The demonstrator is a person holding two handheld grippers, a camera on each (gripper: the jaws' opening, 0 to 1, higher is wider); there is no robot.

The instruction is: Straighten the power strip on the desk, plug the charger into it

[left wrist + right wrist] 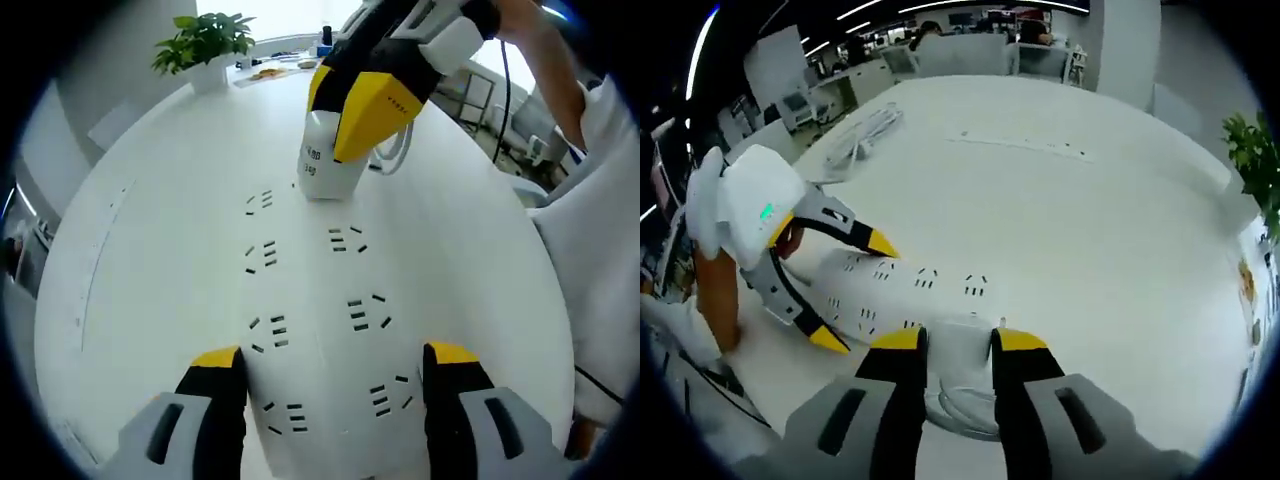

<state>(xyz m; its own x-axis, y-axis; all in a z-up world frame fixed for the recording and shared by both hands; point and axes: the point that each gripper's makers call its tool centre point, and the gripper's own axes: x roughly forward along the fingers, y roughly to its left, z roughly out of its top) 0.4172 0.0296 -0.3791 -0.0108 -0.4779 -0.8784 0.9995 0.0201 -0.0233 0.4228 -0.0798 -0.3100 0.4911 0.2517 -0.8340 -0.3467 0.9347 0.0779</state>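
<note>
A white power strip (310, 290) lies along the white desk, running away from me in the left gripper view. My left gripper (330, 360) is open, one yellow-tipped jaw on each side of the strip's near end. At the far end a white charger (325, 165) stands on the strip, and my right gripper (345, 125) is shut on it from above. In the right gripper view the right gripper (960, 342) clamps the charger (960, 362), its white cable (960, 418) looping below. There the left gripper (858, 293) straddles the strip (940, 285), open.
A potted plant (205, 45) and small items (270, 70) sit at the desk's far edge. Another white corded strip (865, 135) lies near the far left corner. A person's white sleeve (600, 250) is beside the desk. Office desks stand behind.
</note>
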